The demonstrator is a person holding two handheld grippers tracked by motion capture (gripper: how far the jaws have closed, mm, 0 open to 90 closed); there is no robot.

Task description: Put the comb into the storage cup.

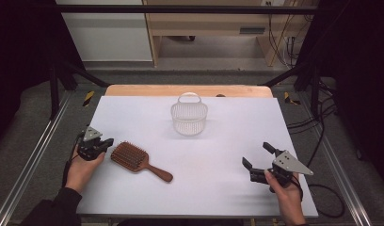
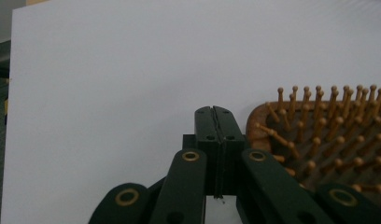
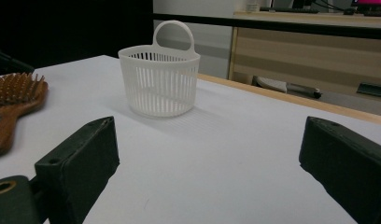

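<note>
A wooden paddle hairbrush [image 1: 136, 160] lies bristles up on the white table [image 1: 228, 136], handle toward the front right. It also appears at the right of the left gripper view, hairbrush [image 2: 328, 135], and at the left of the right gripper view, hairbrush [image 3: 13, 100]. My left gripper [image 1: 107, 143] sits just left of the brush head, jaws pressed together with nothing between them, left gripper [image 2: 215, 126]. A white slotted basket [image 1: 189, 116] with a loop handle stands upright at the table's middle back, basket [image 3: 159, 79]. My right gripper [image 1: 260, 154] rests open at the front right, right gripper [image 3: 209, 154] facing the basket.
A wooden strip [image 1: 133, 90] runs along the table's far edge. Metal rails [image 1: 35, 155] flank the table. Cables [image 1: 322, 141] trail on the floor at the right. A wooden cabinet [image 1: 218, 28] stands behind the table.
</note>
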